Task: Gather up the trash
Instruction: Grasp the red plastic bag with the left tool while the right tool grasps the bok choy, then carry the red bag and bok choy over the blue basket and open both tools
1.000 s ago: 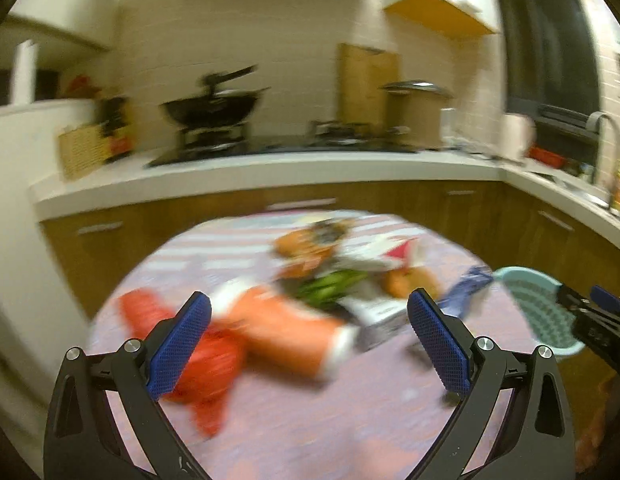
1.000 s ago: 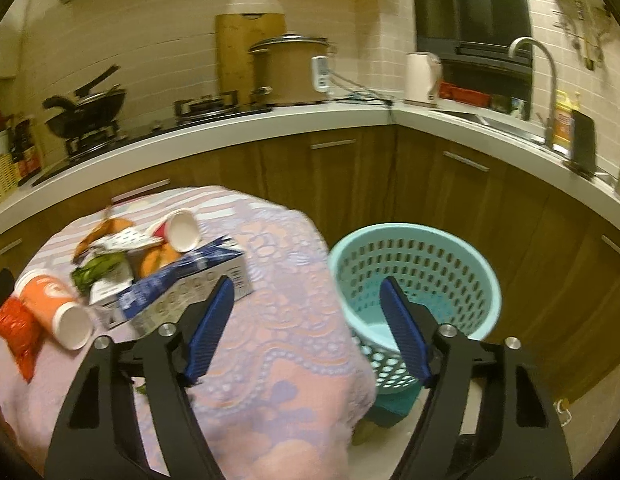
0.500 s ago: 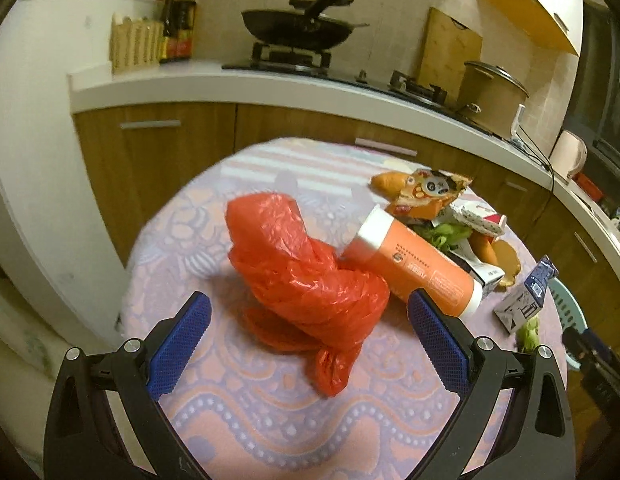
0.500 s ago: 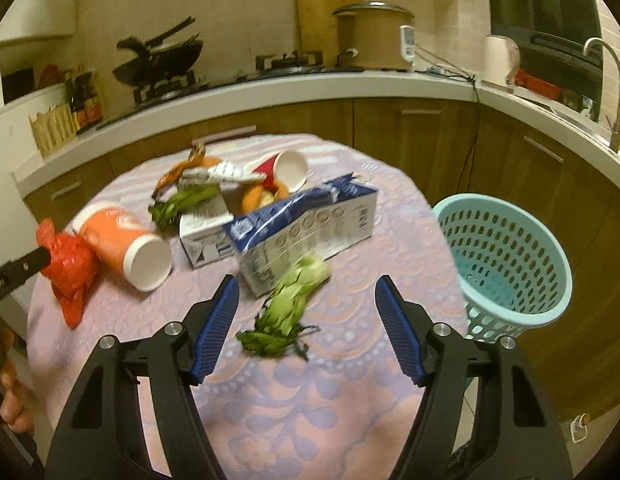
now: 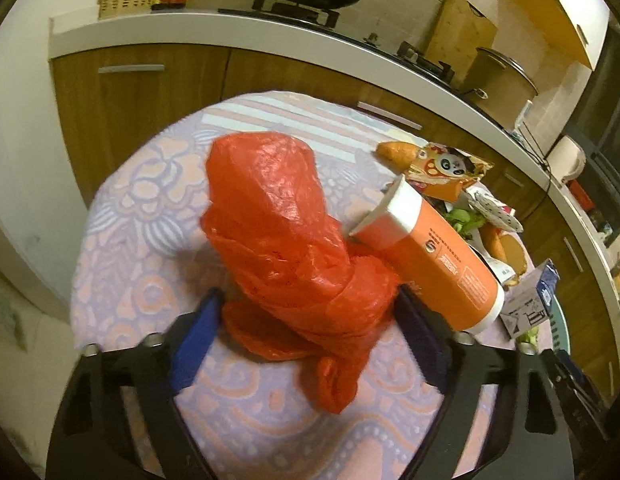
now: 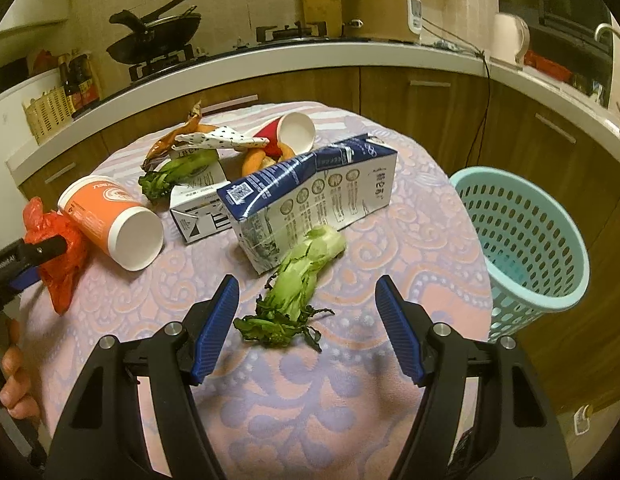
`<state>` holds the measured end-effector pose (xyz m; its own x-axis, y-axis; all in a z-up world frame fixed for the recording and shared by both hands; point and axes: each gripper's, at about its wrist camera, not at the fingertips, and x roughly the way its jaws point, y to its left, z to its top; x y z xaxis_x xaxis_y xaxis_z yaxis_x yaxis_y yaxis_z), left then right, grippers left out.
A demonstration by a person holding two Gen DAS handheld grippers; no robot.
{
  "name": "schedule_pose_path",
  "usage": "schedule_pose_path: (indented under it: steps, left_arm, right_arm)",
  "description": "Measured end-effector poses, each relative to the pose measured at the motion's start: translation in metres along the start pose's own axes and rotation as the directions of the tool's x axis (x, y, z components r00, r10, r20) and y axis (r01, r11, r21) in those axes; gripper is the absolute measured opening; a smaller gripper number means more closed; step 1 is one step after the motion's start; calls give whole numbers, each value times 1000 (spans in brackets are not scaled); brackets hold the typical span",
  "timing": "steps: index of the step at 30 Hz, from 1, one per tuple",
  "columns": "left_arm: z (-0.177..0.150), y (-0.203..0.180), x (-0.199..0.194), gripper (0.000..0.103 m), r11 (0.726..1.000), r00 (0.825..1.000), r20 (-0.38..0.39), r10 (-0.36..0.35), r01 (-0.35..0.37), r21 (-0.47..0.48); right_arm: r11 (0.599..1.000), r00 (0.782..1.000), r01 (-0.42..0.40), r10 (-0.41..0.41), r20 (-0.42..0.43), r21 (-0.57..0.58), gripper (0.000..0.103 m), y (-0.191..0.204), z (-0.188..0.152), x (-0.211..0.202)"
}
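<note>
Closing on the red plastic bag (image 5: pixel 294 248) with the left gripper (image 5: pixel 310 332): its fingers have just been narrowing, bag's knotted lower end sits between the blue pads, right pad looks pressed into the plastic, left pad at the edge of it, so not a firm pinch yet by my read. Bag lies near the left edge of the desk (image 5: pixel 150 288), long axis running away from the fingers toward the far edge, loose tail hanging toward the camera. Orange tube (image 5: pixel 434 260) lies just beside the bag on its right, touching it; risk is the right pad catching the tube too.

Right gripper (image 6: pixel 306 328) has fingers spread, nothing between them yet; wilted green stalk (image 6: pixel 298 292) lies straight ahead, leafy end nearest the fingers, stem pointing away toward the blue milk carton (image 6: pixel 314 196) and touching it. Stalk's axis runs roughly along the gripper's line, so pads would close across its width, fine.

Both grippers pitched down at the desk. Teal basket (image 6: pixel 530 240) stands off the desk's right edge, nearer the right hand, well apart from the left
</note>
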<state>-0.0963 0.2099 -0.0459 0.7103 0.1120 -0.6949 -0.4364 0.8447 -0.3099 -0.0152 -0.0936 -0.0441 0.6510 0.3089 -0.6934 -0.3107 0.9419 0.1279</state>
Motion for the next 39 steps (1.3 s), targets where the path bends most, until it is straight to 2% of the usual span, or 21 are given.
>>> schedule_pose_path:
  steps: [1,6,9,13,17,18,20,28,34,39]
  left_arm:
    - [0,-2,0,66,1000,1000,0,-6,6,4]
    - [-1,-6,-4,51,1000,999,29,-21,20,20]
    - [-3,-6,-8,47,999,999,43,-23,22,27]
    - [-3,-4,-17,45,999,997,67,-27,26,27]
    - [-2,-5,-36,44,999,993,117,-35,31,36]
    - [-2,-6,-40,44,999,991,128,-38,34,38]
    - [-1,-10,-51,44,998,987,154,-47,40,48]
    - [6,-55,-88,44,985,963,230,-137,107,138]
    - [9,-110,-89,44,954,948,226,-226,168,248]
    - [9,-162,-81,44,918,935,200,-292,215,334]
  right_arm:
    - [1000,1000,-8,8,-10,12,67,-2,0,2]
    - [998,998,-38,41,-54,49,67,-4,0,14]
    - [996,995,-61,66,-79,63,67,-1,2,21]
    - [999,995,-15,20,-102,50,66,3,2,28]
    - [999,994,-22,27,-106,43,29,-1,0,26]
    - [998,993,-48,53,-106,47,24,-2,0,24]
    - [998,995,-42,45,-91,35,18,-3,-1,18]
    - [998,999,-39,40,-17,48,16,-26,9,-12]
    - [997,999,-21,18,41,75,16,-53,21,-30]
    - [994,996,26,-35,80,102,16,-81,30,-40]
